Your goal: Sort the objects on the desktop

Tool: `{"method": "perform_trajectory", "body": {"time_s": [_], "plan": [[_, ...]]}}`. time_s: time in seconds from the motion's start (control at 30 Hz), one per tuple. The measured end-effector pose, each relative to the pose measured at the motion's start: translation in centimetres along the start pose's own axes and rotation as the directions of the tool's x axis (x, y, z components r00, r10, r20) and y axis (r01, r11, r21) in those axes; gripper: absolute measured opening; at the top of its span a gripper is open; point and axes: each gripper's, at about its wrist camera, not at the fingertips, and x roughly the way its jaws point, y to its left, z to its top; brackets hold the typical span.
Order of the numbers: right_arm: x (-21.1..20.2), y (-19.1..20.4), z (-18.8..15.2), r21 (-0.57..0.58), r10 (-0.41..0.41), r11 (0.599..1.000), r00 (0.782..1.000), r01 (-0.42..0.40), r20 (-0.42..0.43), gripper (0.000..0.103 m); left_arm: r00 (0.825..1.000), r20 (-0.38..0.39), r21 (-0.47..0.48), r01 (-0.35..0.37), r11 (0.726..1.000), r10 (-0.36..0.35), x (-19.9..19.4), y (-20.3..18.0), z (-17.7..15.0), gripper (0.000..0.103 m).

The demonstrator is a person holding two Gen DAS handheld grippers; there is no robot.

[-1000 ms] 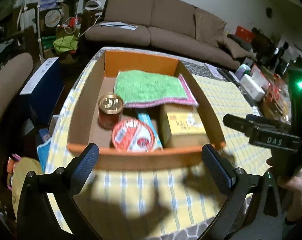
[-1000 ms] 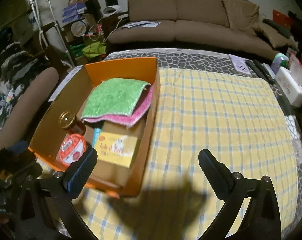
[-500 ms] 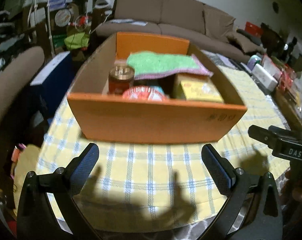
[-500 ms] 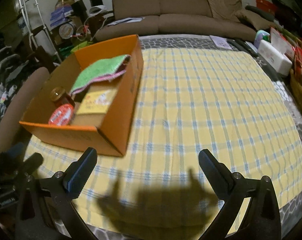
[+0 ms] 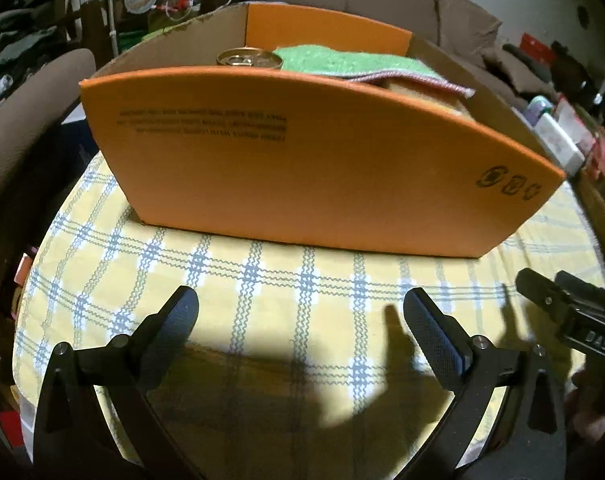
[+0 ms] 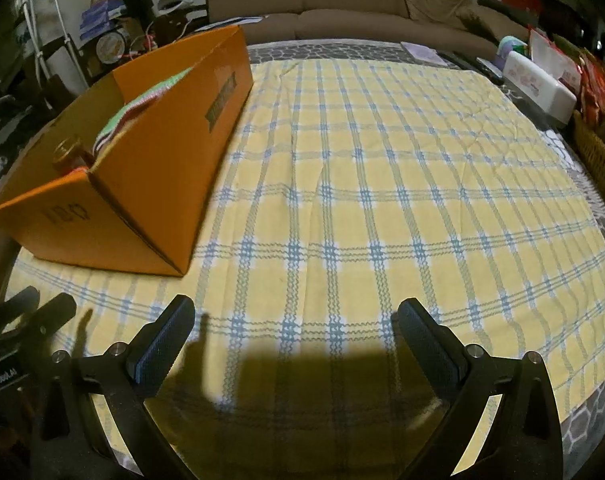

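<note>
The left gripper (image 5: 300, 320) hangs low over the yellow-and-blue checked tablecloth (image 6: 382, 200), its jaws spread wide with nothing between them, and its shadow lies on the cloth directly below. Ahead of it, at 12 o'clock in the left wrist view, stands the orange cardboard box (image 5: 302, 160), its near wall facing the camera squarely, with printed lines of text upper left and stamped marks at the right end. Over that wall's rim only the tops of the contents show: the gold lid of a jar (image 5: 249, 58) at about 11 o'clock, and just to its right a green cloth (image 5: 342, 62) with a pink edge lying over a yellowish item that is mostly hidden. The right gripper (image 6: 296, 324) likewise has its jaws wide apart and empty, held above bare tablecloth. In the right wrist view the box sits at 10 o'clock on the left part of the table, well apart from this gripper, with the jar and the cloth's edge visible above its side wall. Part of the right tool appears at 3 o'clock in the left wrist view. A brown sofa (image 6: 342, 12) stands beyond the table at 12 o'clock. A white box (image 6: 542, 84) rests at the table's far right edge, about 2 o'clock.
</note>
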Motion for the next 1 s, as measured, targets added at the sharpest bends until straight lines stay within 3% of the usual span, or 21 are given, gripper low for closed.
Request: {"method": "perform_trajectory", "body": {"time_s": [0.2,0.33,1.0], "plan": [[1.1,-0.1,-0.6,0.014,-0.02,1.0,1.0,0.02,-0.013,0.103,0.999,0.007,0.05,-0.053,0.997,0.052,0.5,-1.1,-0.4,0.103],[1.4,0.6,-1.0,-0.035,-0.069,0.997,0.998,0.07,0.006,0.103,0.995,-0.004,0.081,-0.097,0.992,0.097,0.8,-1.9,-0.6,0.103],[1.5,0.7,-1.1,-0.034,-0.08,0.996,0.996,0.081,0.024,0.103,0.995,-0.006,0.08,-0.095,0.992,0.096,0.9,-1.7,-0.4,0.103]]}}
